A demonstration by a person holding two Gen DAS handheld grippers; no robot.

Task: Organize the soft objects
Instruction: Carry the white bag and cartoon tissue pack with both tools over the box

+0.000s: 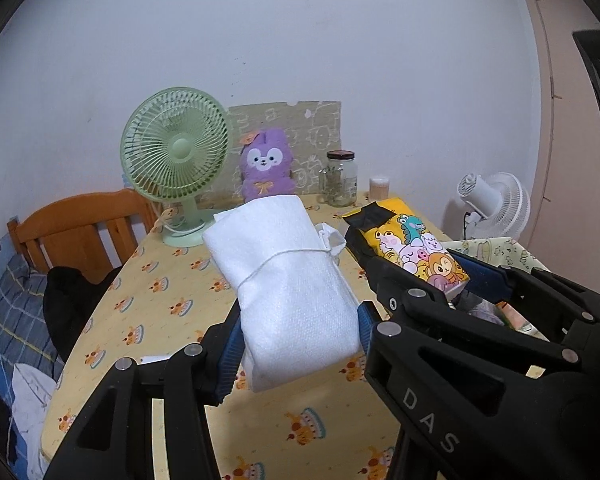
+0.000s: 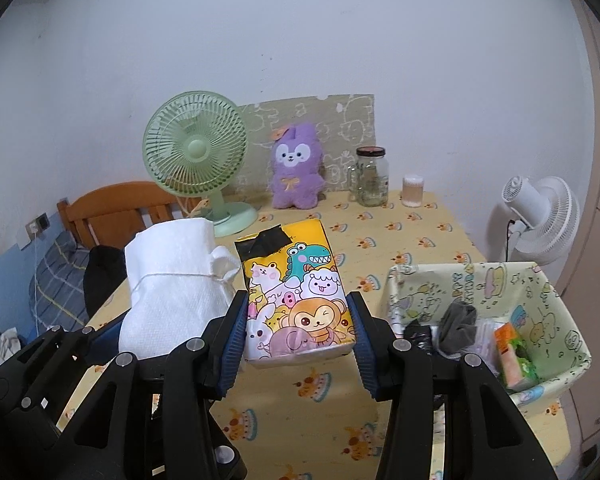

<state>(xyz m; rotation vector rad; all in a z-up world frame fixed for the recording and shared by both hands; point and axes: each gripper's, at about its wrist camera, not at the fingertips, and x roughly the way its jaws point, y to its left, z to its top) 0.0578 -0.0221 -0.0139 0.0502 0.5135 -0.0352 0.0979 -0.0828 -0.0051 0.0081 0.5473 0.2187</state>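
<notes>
Left wrist view: the left gripper (image 1: pixel 298 340) is clamped on a white bundle (image 1: pixel 288 280) tied with string; its near end sits between the blue pads, the rest juts forward above the table (image 1: pixel 172 280). Right wrist view: the right gripper (image 2: pixel 298 336) pinches a cartoon tissue pack (image 2: pixel 296 292) likewise. Right of those jaws stands a basket (image 2: pixel 556 320); beyond, a purple plush (image 2: pixel 296 168).

The right gripper (image 2: pixel 298 332) clamps a cartoon tissue pack (image 2: pixel 296 292) above the table (image 2: pixel 420 236). Beside it, the left gripper (image 2: pixel 112 340) holds a white bundle (image 2: pixel 172 284). A bin (image 2: pixel 480 284) with socks stands right.
</notes>
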